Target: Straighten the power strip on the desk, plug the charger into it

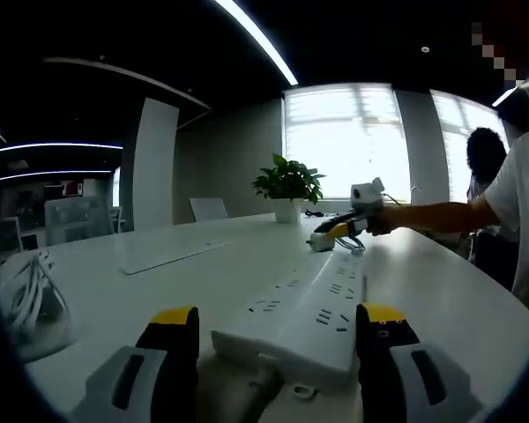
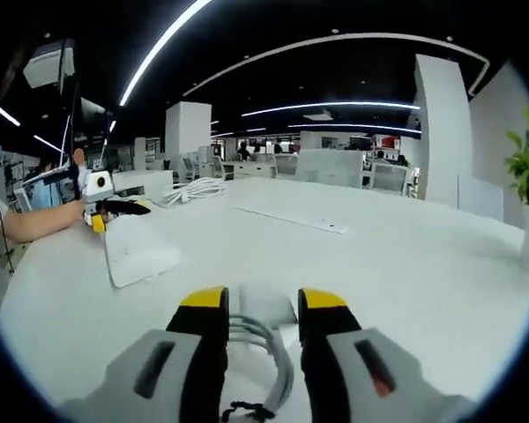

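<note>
The left gripper (image 1: 278, 339) has its jaws open around the near end of the power strip (image 1: 300, 313), which lies on the desk (image 1: 441, 291) and points to 1 o'clock. The right gripper (image 2: 263, 308) is clamped on the charger (image 2: 266, 307), its cable (image 2: 278, 352) hanging below. I think the strip can slide or swing if pushed at one end. The left gripper view alone shows the sockets; the right gripper view shows the charger closely.
</note>
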`<state>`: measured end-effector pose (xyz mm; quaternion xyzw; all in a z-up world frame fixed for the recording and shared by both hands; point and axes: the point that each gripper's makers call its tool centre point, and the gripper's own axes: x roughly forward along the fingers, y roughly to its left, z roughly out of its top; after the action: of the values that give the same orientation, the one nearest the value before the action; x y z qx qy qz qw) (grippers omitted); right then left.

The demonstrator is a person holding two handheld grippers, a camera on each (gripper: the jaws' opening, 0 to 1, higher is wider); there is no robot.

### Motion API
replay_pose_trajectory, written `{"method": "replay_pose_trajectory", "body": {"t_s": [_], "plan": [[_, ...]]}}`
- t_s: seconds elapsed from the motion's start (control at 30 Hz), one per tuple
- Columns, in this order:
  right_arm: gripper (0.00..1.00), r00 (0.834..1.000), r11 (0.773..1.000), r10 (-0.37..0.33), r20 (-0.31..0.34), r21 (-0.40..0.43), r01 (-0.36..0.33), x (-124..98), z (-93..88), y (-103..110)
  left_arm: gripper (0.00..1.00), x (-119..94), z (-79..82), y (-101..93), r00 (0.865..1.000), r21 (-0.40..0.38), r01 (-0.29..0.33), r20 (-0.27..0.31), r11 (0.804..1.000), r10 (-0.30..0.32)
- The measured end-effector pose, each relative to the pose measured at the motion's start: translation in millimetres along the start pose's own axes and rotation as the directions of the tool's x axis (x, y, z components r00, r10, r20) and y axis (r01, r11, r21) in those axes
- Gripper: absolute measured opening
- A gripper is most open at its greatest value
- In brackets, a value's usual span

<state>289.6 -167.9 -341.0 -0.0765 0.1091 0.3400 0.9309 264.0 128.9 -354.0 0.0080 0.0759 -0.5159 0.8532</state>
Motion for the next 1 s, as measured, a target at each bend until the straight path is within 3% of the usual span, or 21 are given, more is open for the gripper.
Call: {"method": "replay_pose_trajectory", "body": {"t_s": [0.4,0.53,1.0], "plan": [[0.34,0.998,0.997,-0.051,0.02,0.06,0.05,7.7,-9.8,-5.5,0.74,0.4,-0.5,-1.5,1.0,0.005,-0.002,-0.003,1.0,0.002],[0.3,0.995,0.992,-0.097,-0.001,0.085,0.096,9.8,-11.2,-10.9,0.74,0.7,-0.9,-1.9,1.0,0.006,-0.001,-0.005,1.0,0.001],[0.25,0.993,0.977,-0.118,-0.012,0.176,0.118,7.6,-11.6,-15.2,0.75,0.6,-1.5,-2.0,1.0,0.006,0.0,-0.008,1.0,0.0]]}}
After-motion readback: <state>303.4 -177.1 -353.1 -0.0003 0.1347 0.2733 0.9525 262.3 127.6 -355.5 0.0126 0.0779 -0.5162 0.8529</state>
